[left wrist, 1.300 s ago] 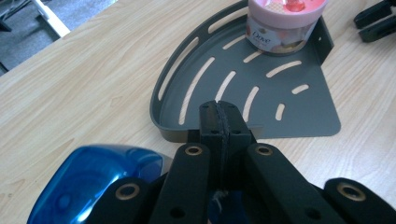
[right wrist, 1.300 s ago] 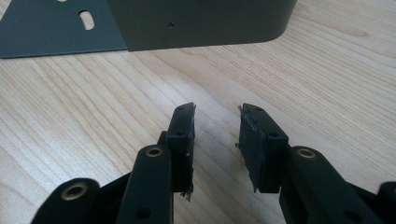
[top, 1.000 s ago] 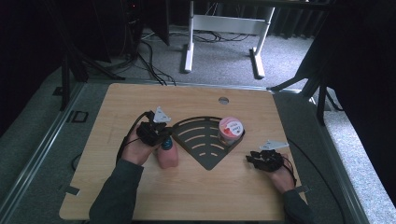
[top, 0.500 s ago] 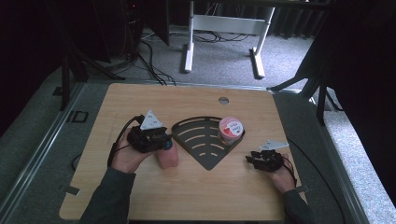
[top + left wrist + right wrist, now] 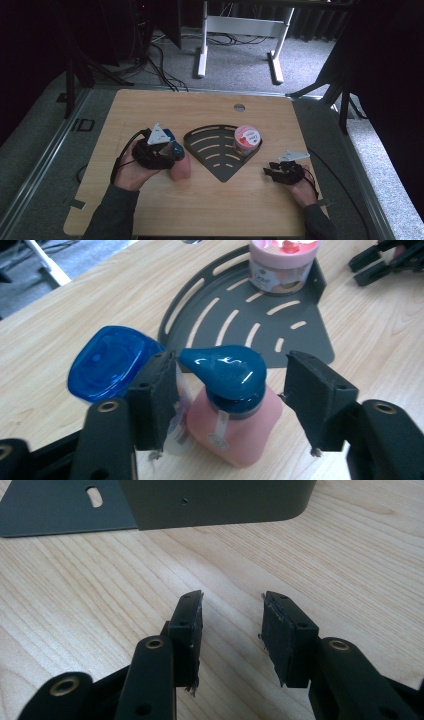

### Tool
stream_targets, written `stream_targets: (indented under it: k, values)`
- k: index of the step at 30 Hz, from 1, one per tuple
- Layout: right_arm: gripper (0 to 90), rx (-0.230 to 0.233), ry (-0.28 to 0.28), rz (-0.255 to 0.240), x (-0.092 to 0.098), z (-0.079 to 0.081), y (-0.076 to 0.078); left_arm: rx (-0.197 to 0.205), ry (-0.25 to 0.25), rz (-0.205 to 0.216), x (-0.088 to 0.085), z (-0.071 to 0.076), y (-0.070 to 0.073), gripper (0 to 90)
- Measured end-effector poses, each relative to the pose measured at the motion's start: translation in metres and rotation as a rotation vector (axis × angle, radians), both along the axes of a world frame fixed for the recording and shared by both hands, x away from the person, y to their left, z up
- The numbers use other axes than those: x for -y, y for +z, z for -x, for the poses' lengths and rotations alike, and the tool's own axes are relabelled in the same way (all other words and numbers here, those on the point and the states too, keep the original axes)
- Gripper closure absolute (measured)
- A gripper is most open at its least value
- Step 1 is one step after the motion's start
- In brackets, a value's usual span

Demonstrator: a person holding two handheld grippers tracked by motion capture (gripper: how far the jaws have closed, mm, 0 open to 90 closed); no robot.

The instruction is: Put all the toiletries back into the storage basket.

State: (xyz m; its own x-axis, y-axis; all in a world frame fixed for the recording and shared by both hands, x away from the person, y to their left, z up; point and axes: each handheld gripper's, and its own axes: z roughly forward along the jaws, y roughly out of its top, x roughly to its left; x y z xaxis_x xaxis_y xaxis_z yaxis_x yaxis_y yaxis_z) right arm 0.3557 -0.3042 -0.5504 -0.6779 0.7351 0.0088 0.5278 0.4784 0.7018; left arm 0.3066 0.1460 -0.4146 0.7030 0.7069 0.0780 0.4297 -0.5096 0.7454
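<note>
A pink pump bottle with a teal pump head stands on the wooden table, left of a dark fan-shaped tray. My left gripper straddles the pump head. Its jaws have just been opening, and the right pad stands clear of the head. In the high view the left gripper sits over the bottle. My right gripper, seen in the high view as well, rests low over bare wood by the tray's right corner. Its jaws have been opening slightly, with nothing between them.
A pink jar stands in the tray's far right corner. A blue-lidded container stands just behind the pump bottle on the left. The tray's upright wall lies right ahead of the right gripper. A round hole marks the table's far edge.
The left gripper has let go of the pump bottle's head, its jaws spreading, and the hand has shifted a little to the left. The bottle stays standing. The right hand has kept still.
</note>
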Motion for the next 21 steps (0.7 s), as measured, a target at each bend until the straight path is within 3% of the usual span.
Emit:
stream_targets:
  k: [4, 12, 21]
  values:
    - [59.3, -0.002, 0.001, 0.000, 0.000, 0.000, 0.000, -0.024, 0.000, -0.022, 0.002, -0.003, -0.004, 36.4]
    - [59.2, 0.000, 0.002, -0.001, 0.000, 0.000, 0.000, -0.072, -0.011, 0.003, 0.003, -0.012, -0.022, 33.0]
    - [59.2, 0.000, 0.005, 0.000, -0.001, 0.000, 0.000, -0.077, -0.041, 0.006, 0.009, -0.020, -0.035, 33.0]
